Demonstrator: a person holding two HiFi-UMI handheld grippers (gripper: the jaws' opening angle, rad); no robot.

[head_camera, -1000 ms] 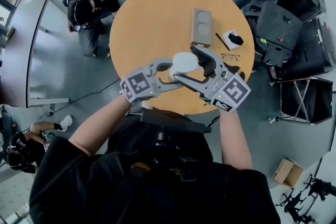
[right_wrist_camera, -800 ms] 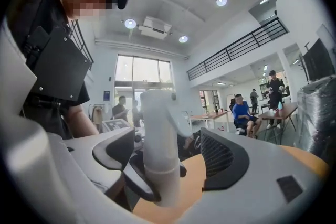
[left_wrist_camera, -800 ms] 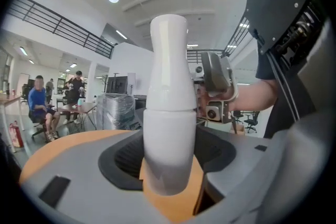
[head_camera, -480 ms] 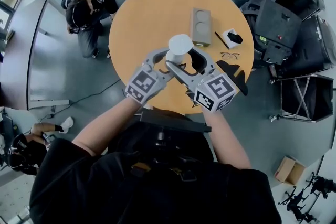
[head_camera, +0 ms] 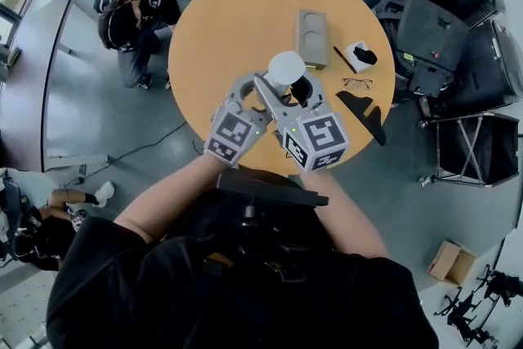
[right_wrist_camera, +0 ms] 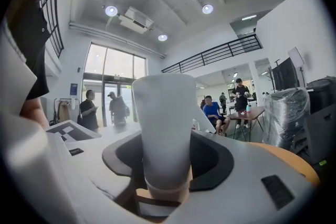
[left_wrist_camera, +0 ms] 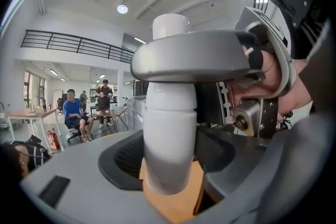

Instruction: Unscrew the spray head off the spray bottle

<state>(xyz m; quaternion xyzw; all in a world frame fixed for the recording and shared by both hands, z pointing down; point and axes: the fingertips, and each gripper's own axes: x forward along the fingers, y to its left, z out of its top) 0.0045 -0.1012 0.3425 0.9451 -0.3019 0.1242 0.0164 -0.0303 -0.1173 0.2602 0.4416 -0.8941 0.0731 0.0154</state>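
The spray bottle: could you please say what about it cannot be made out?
- Head view: spray bottle base, covered by left gripper and right gripper, whose jaws have just been closing around it.
- Left gripper view: upper body, crossed by the right gripper's jaw.
- Right gripper view: pad contact, hidden by the bottle.

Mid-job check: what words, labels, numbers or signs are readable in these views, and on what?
No text can be read in any view.
The spray bottle: plain white, no label showing.
The left marker cube and right marker cube: black-and-white square patterns only, no letters.
The blue sign beside the glass doors: too small to read.
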